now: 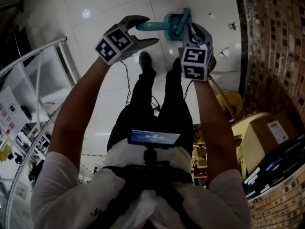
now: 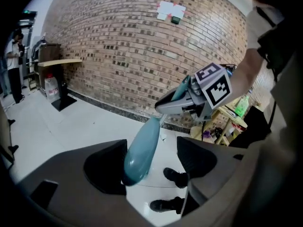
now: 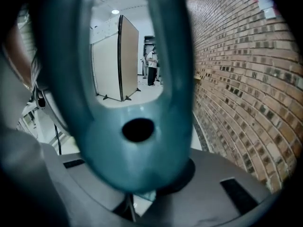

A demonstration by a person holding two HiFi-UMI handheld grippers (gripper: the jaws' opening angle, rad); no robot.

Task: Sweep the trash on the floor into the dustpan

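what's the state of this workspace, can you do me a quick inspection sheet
surface: white tiled floor, glossy, with light spots on it
job's things: teal dustpan set held up off the floor; small scraps lie on the floor near the brick wall
clutter: cardboard boxes stacked by the wall
grippers: left gripper open, with the tip of the set's long handle between its jaws, pads not pressing; right gripper shut on the looped handle
cables: thin dark cable on the floor beside the person's shoes
surroundings: brick wall on the right, white rail on the left
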